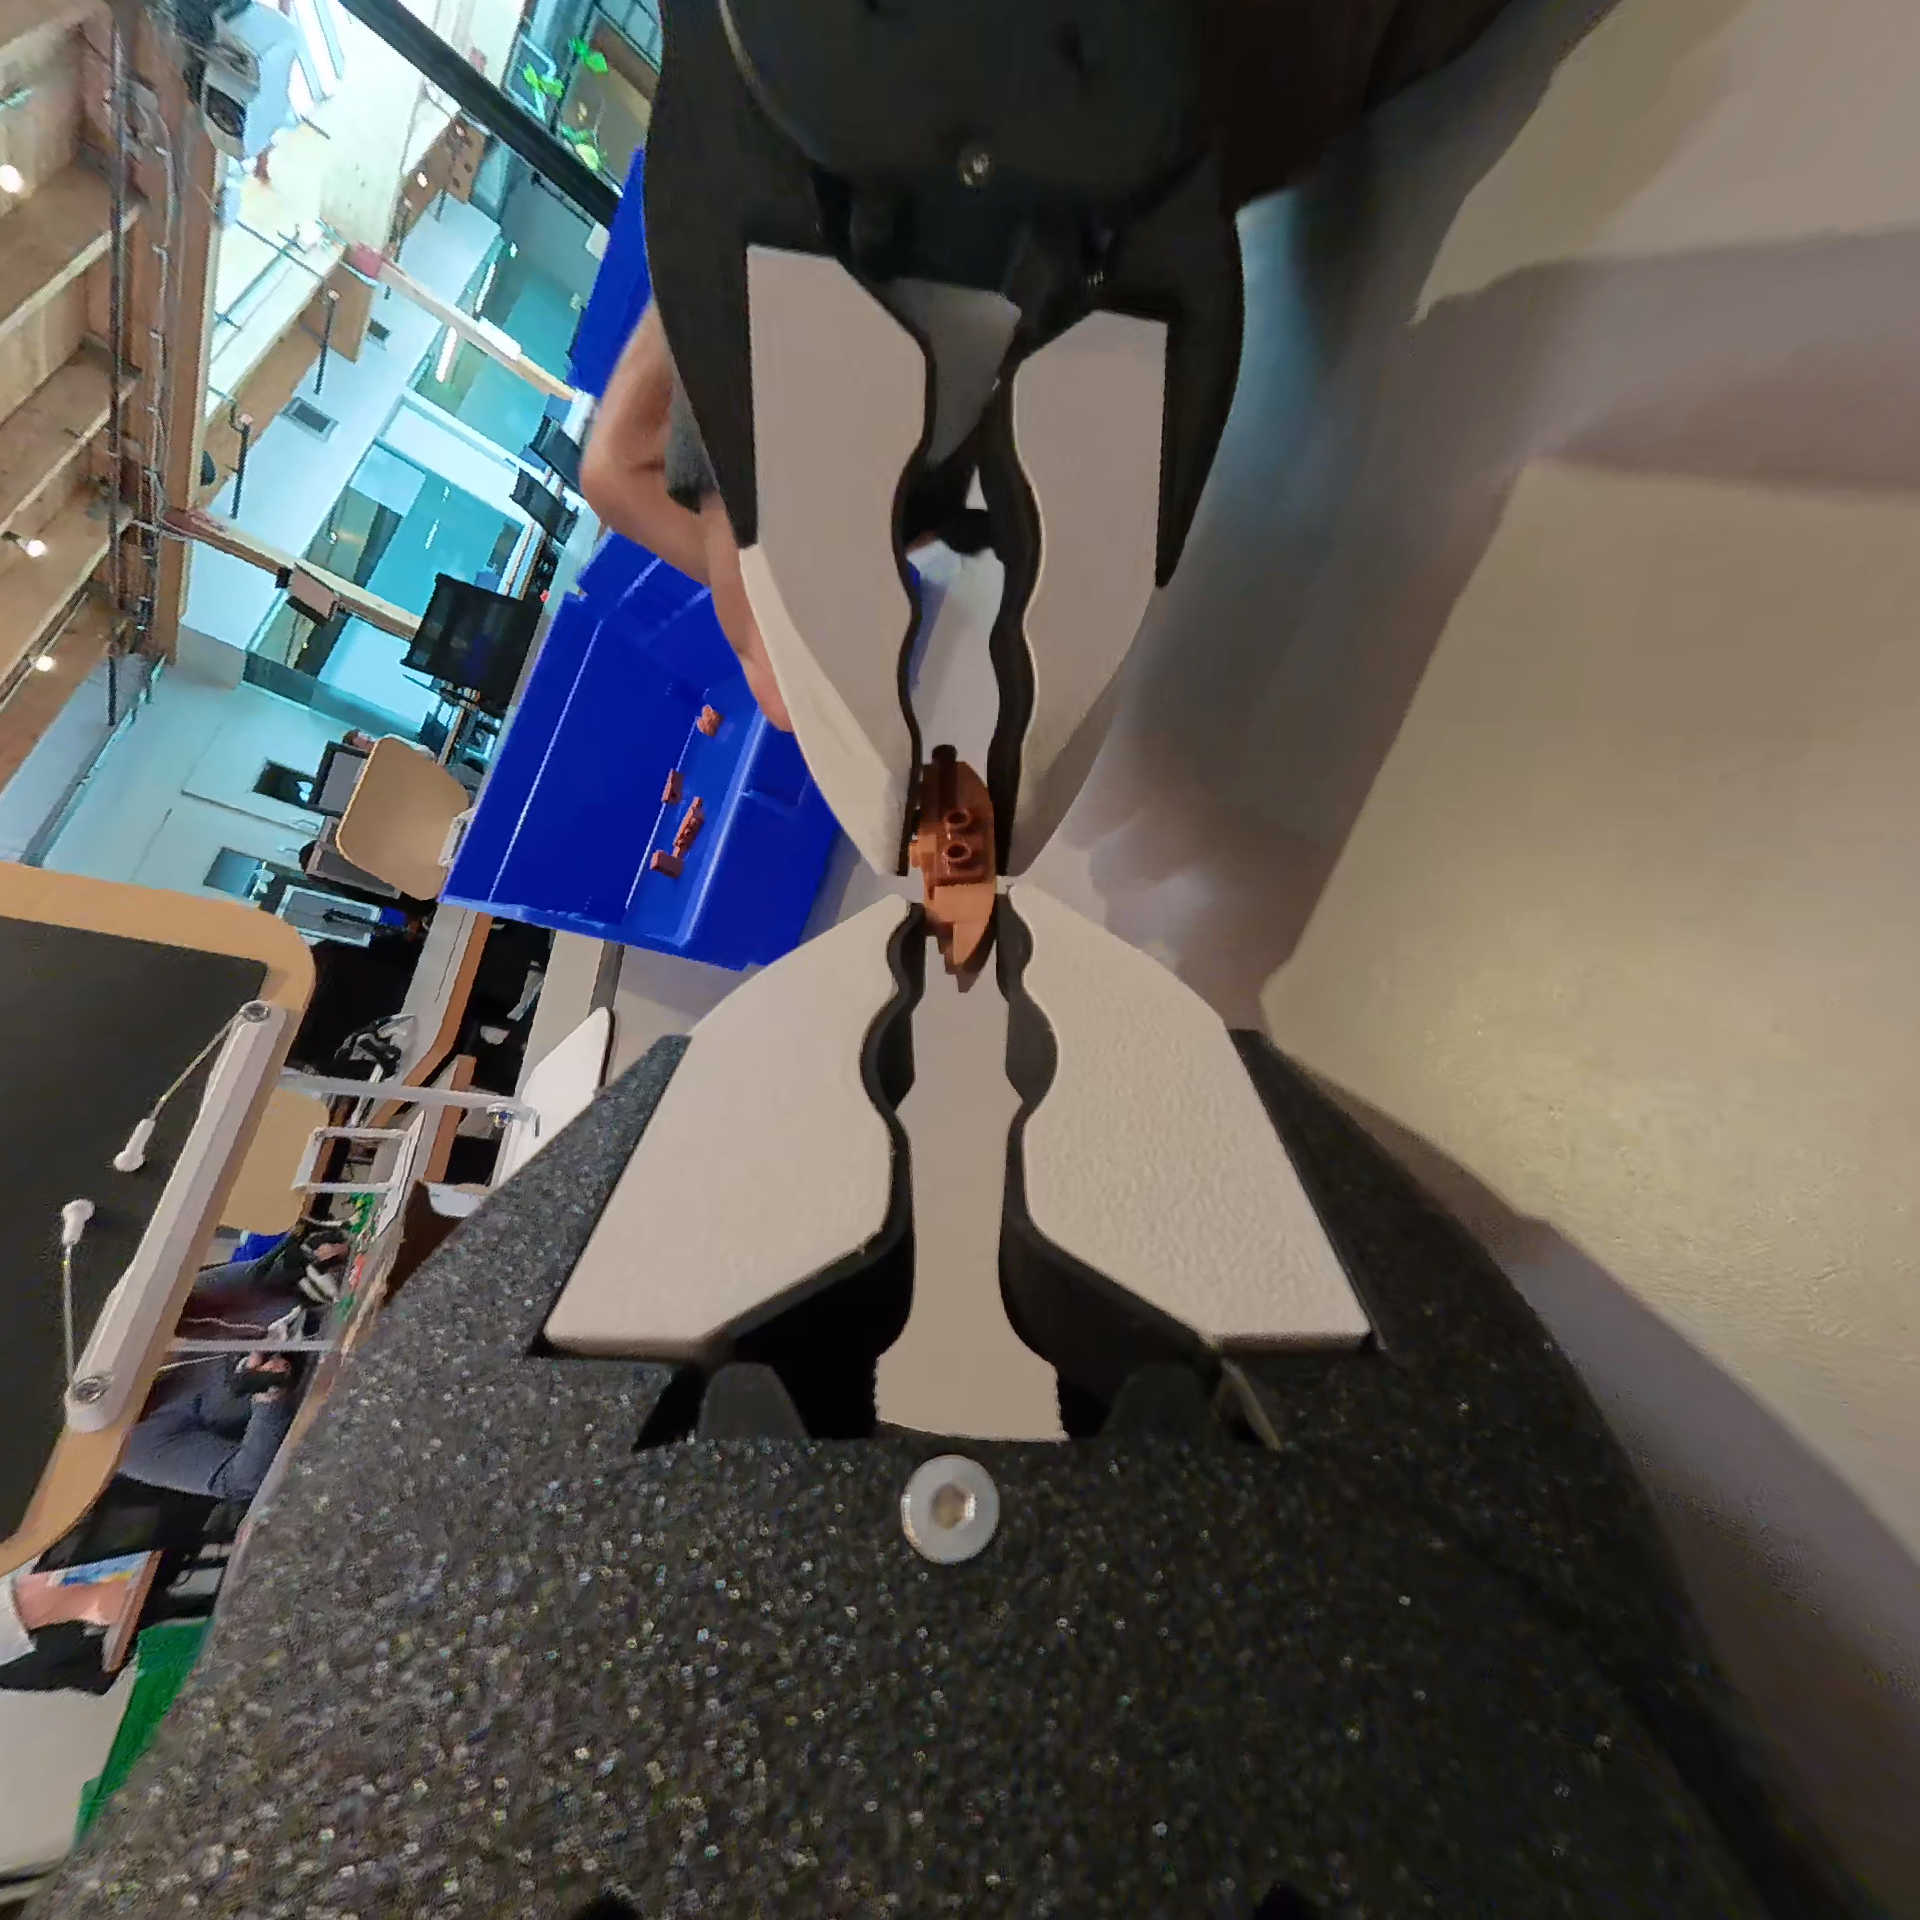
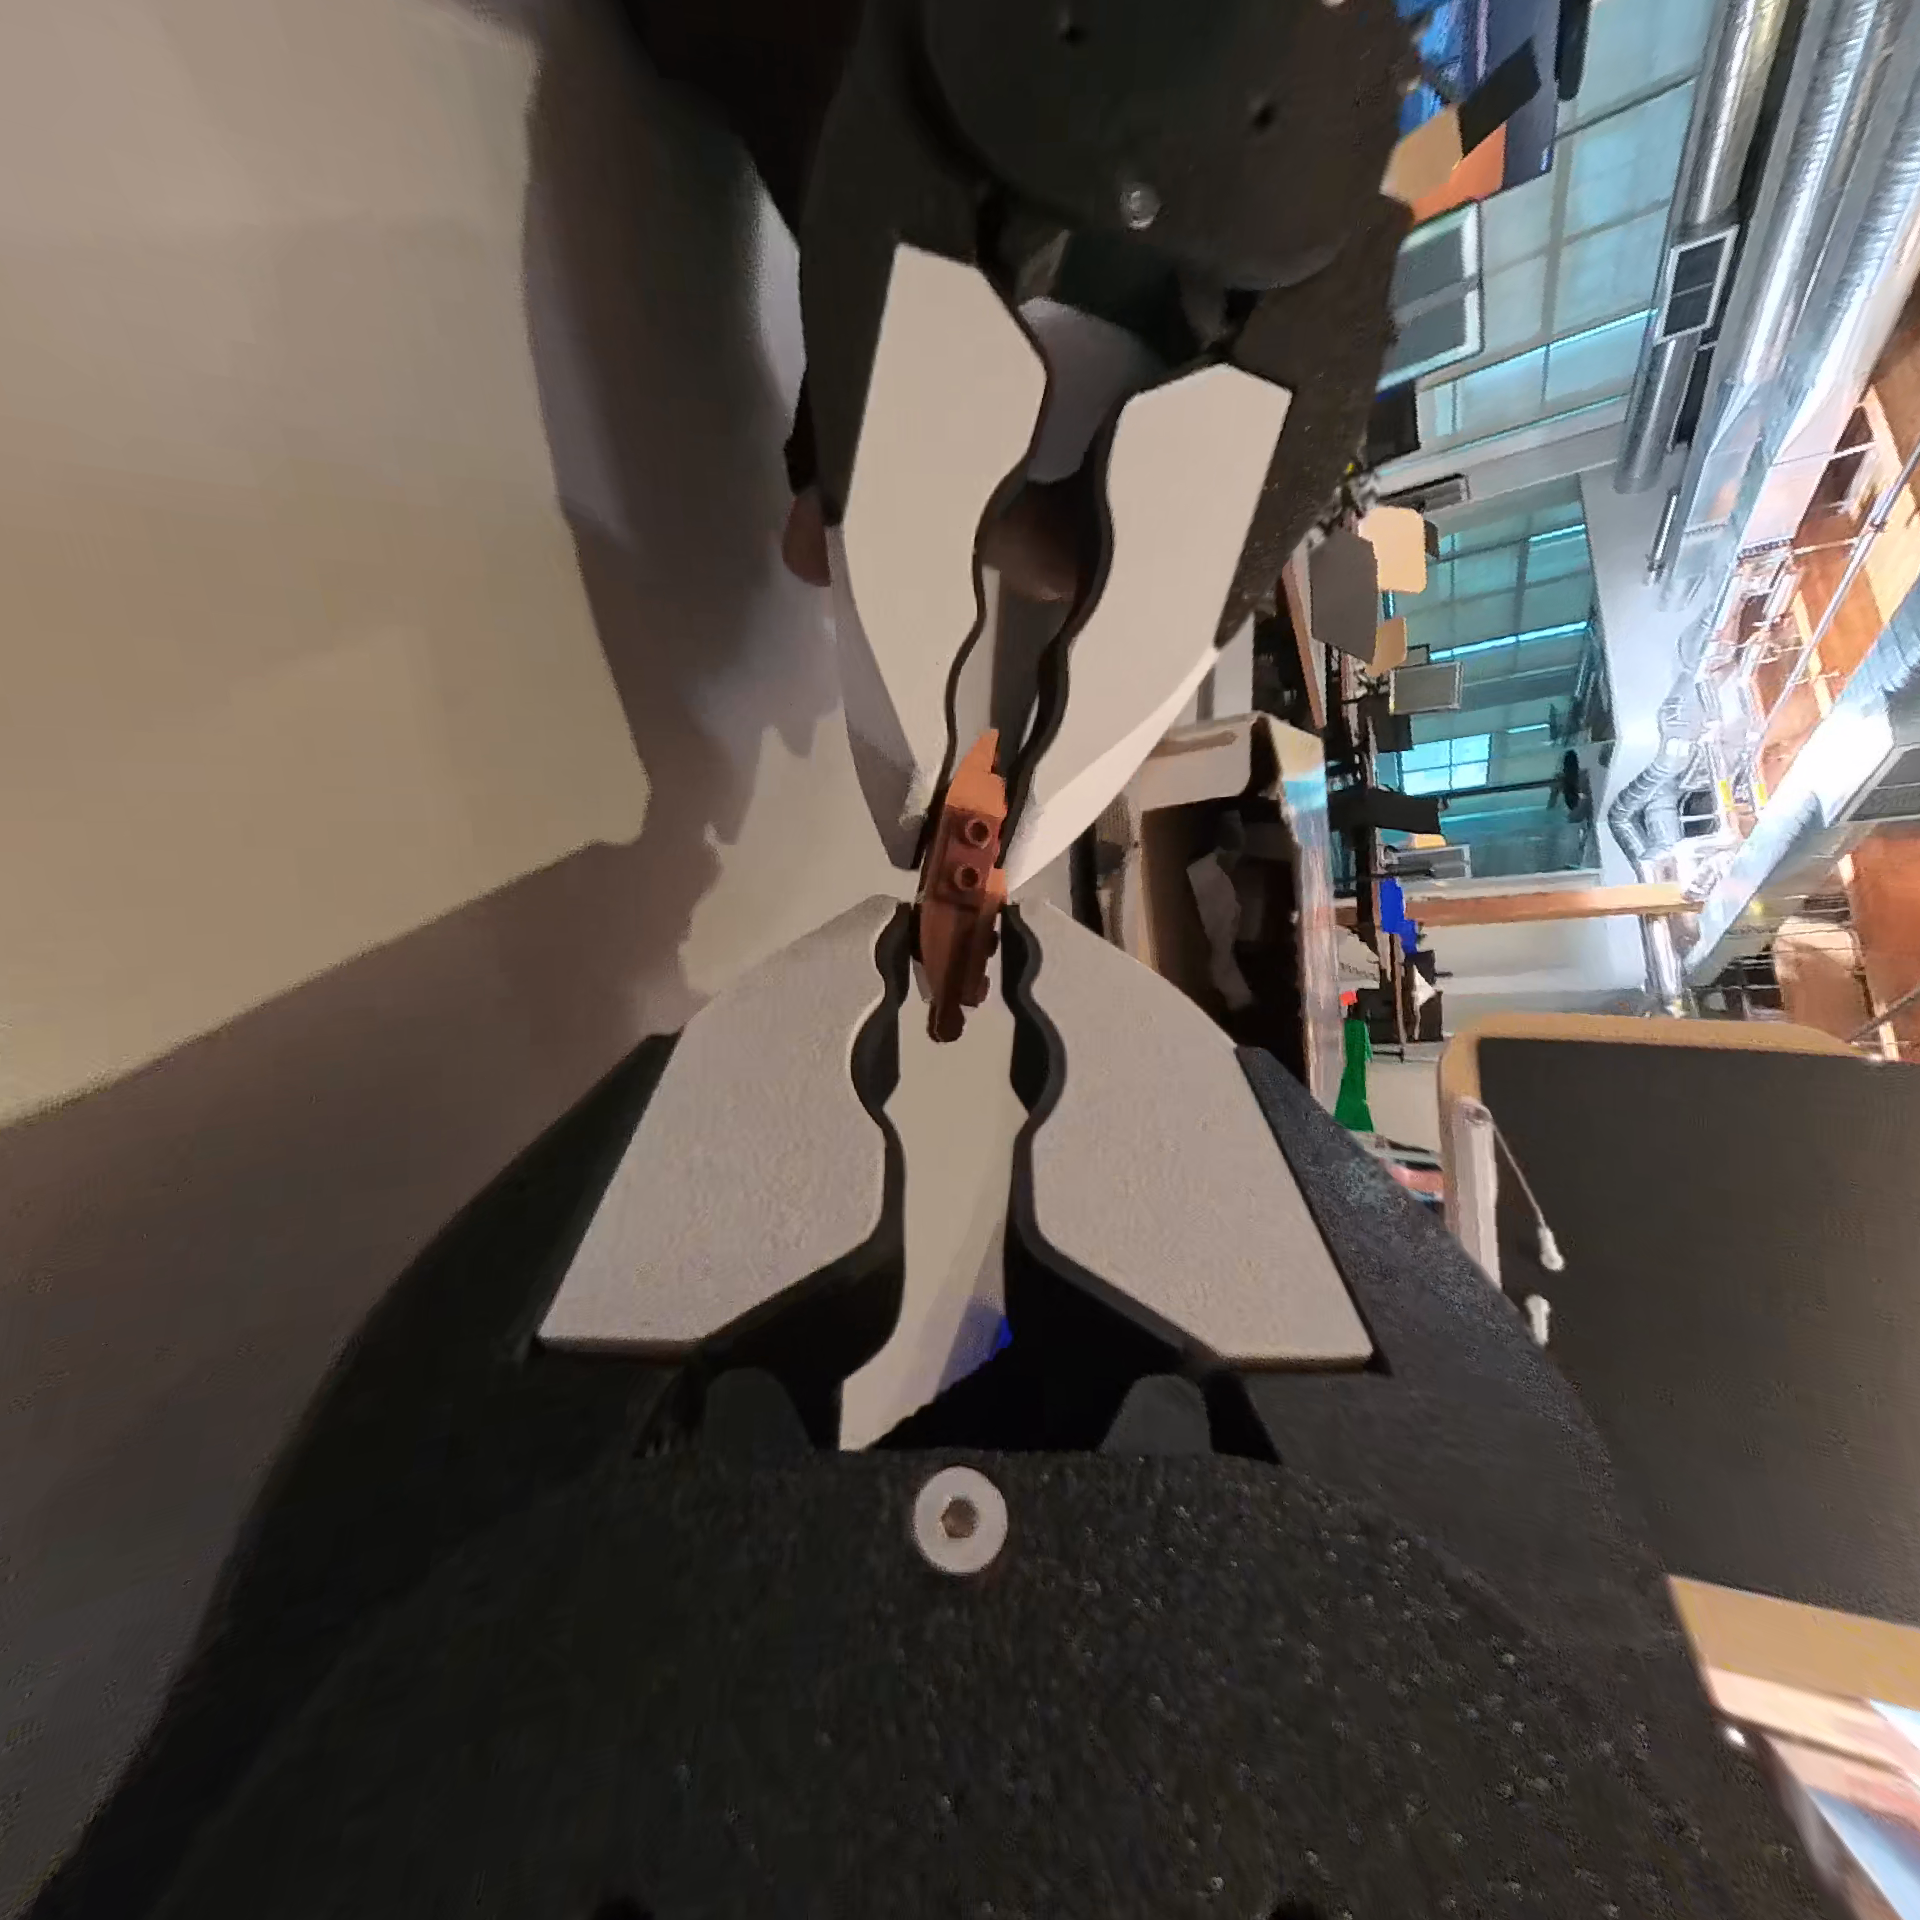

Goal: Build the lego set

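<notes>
The two grippers meet tip to tip over a white surface. The left gripper [image 1: 954, 914] and the right gripper [image 2: 961, 920] each clench one end of a small brown brick assembly [image 1: 958, 873] — two studs show mid-span, between both fingertip pairs. Its clamped ends are partly hidden; part joints are hard to make out.

Glossy brown plastic studded piece [image 1: 956, 862], matt white grainy-textured fingers [image 1: 769, 1174], speckled rough black foam-like body [image 1: 727, 1662], shiny metal screw [image 1: 949, 1508], smooth glossy blue plastic bin [image 1: 623, 790]
</notes>
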{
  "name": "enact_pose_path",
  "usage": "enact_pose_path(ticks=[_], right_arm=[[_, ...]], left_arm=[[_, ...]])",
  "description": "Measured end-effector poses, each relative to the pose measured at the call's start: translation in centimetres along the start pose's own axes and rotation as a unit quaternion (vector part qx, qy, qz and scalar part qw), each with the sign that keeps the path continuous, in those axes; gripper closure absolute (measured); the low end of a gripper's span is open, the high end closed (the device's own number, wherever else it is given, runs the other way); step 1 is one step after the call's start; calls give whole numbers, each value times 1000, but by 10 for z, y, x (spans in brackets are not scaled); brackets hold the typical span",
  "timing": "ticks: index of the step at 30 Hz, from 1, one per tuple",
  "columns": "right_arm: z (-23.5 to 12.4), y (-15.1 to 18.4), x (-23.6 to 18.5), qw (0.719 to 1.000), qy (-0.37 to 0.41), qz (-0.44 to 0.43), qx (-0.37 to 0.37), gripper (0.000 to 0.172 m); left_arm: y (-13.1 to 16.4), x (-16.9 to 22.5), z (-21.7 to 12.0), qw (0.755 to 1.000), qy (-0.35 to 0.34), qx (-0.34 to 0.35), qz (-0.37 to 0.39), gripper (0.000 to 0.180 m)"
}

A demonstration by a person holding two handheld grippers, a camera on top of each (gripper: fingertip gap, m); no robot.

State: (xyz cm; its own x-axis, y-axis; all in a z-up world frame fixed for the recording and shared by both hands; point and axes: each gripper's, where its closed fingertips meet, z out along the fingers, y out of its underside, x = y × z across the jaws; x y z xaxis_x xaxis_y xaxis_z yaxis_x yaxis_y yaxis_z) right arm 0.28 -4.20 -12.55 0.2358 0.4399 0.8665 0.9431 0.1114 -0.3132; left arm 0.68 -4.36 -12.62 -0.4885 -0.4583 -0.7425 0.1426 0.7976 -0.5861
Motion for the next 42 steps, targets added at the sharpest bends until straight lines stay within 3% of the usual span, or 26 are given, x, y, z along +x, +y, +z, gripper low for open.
enact_pose_path(ticks=[15,20,33,42], right_arm=[[8,12,-14,998,-34,-12,-43,157],[10,17,-10,999,-14,-12,-45,156],[12,61,-28,990,-57,-24,-125,150],[2,67,-9,990,-37,82,-108,140]], left_arm=[[14,11,7,998,18,-52,25,168],[18,7,9,999,10,-49,9,167],[58,-3,6,991,-17,-131,-10,160],[63,-9,8,989,-38,-138,-39,161]])
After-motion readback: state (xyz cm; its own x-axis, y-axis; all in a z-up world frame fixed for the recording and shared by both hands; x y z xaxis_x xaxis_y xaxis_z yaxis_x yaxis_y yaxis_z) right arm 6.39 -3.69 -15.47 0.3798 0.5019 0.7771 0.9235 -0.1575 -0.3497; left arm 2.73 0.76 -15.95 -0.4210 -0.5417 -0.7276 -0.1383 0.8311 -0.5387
